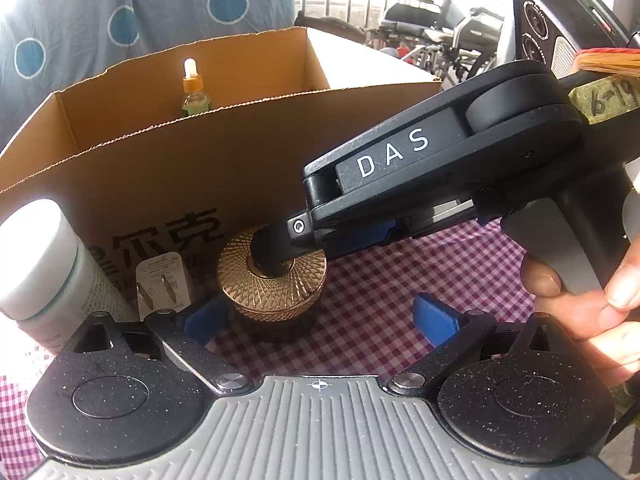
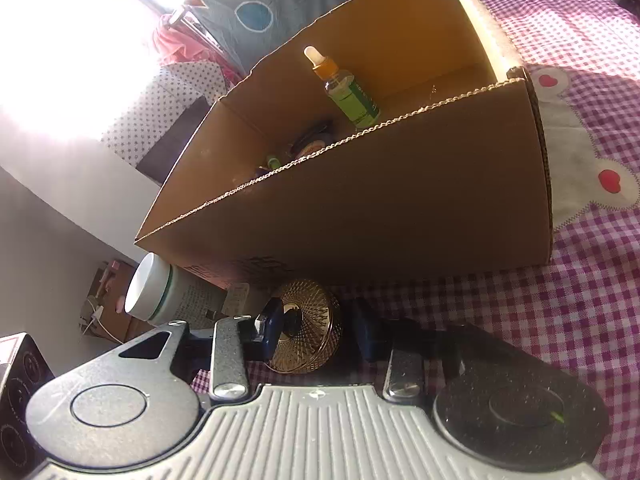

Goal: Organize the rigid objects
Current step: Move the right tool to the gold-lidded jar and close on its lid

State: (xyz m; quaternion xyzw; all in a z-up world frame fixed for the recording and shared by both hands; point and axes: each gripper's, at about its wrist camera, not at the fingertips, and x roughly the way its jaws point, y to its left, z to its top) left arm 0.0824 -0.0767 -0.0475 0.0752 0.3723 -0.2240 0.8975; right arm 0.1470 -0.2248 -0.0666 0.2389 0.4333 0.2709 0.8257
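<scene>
Centrally, a round gold-coloured jar with a faceted, lattice-patterned metallic lid (image 1: 271,280) is being shown standing on the purple-and-white checked tablecloth (image 1: 400,300), just in front of the near wall of an open brown corrugated cardboard box (image 1: 160,168). The right gripper (image 2: 318,330) is being held with its blue-padded fingers either side of the jar, one finger lying across the recessed lid centre in the left wrist view; the jaws are standing narrow, yet whether the pads are pressing on the jar cannot be told. The left gripper (image 1: 320,320) is being held with jaws wide and empty, its blue pads flanking the jar's near side without visible contact, presumably so that the jar is being steadied or framed while the other takes hold. A hand (image 1: 592,292) is being seen gripping the right gripper's grey trigger handle. Inside the box, a small green glass dropper bottle with an orange collar and white bulb (image 2: 346,92) is being kept upright; other items beside it are being hidden by the box rim and cannot be identified. A white-capped cylindrical container (image 1: 44,260) and a small carded packet (image 1: 160,284) are being partly cut off against the box, and glare is washing out the window side.
</scene>
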